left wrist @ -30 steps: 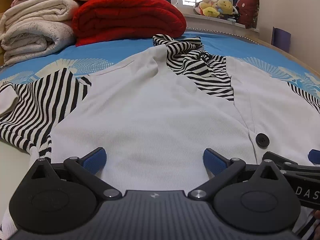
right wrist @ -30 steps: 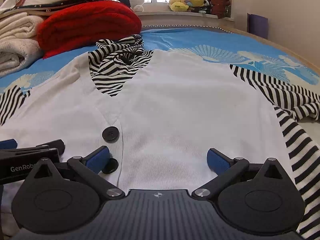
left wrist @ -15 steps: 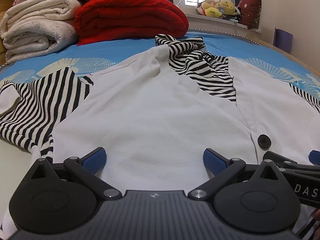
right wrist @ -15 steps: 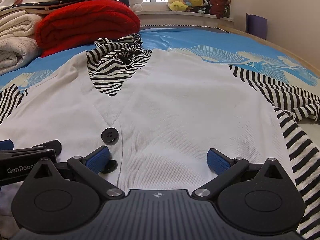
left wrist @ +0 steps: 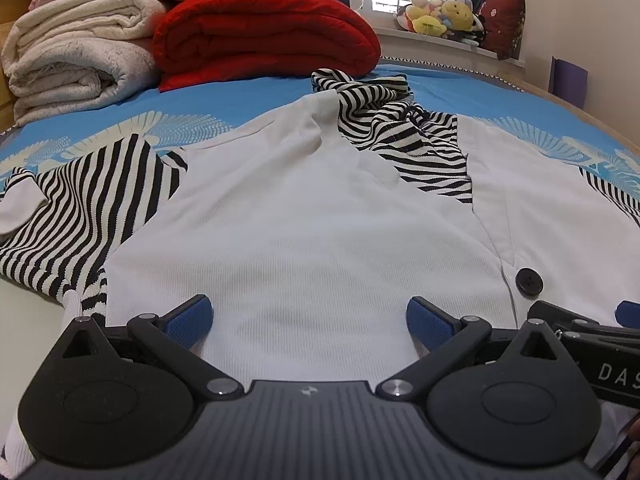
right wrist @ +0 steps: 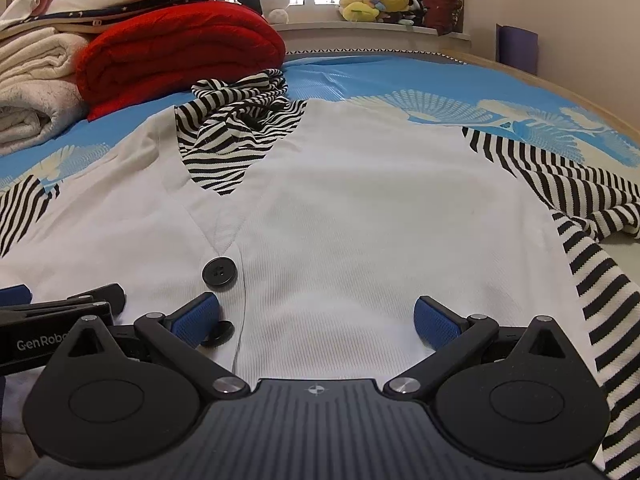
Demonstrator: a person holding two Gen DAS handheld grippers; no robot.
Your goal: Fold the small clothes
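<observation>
A small white cardigan (left wrist: pixel 312 224) with black-and-white striped sleeves and collar lies flat, front up, on a blue bed sheet; it also shows in the right wrist view (right wrist: pixel 360 216). Its black buttons (right wrist: pixel 219 273) run down the middle. My left gripper (left wrist: pixel 309 318) is open, low over the hem on the garment's left half. My right gripper (right wrist: pixel 317 318) is open over the hem on the right half. The two grippers sit side by side, each seeing the other at its frame edge. Neither holds cloth.
A folded red blanket (left wrist: pixel 264 28) and rolled cream blankets (left wrist: pixel 76 60) are stacked at the far end of the bed. Plush toys (right wrist: pixel 376 0) sit on the window sill. The striped sleeves (right wrist: pixel 580 208) spread out to both sides.
Both grippers have eased slightly forward over the hem; the cardigan looks a little nearer. The jaws stay open and the garment has not moved.
</observation>
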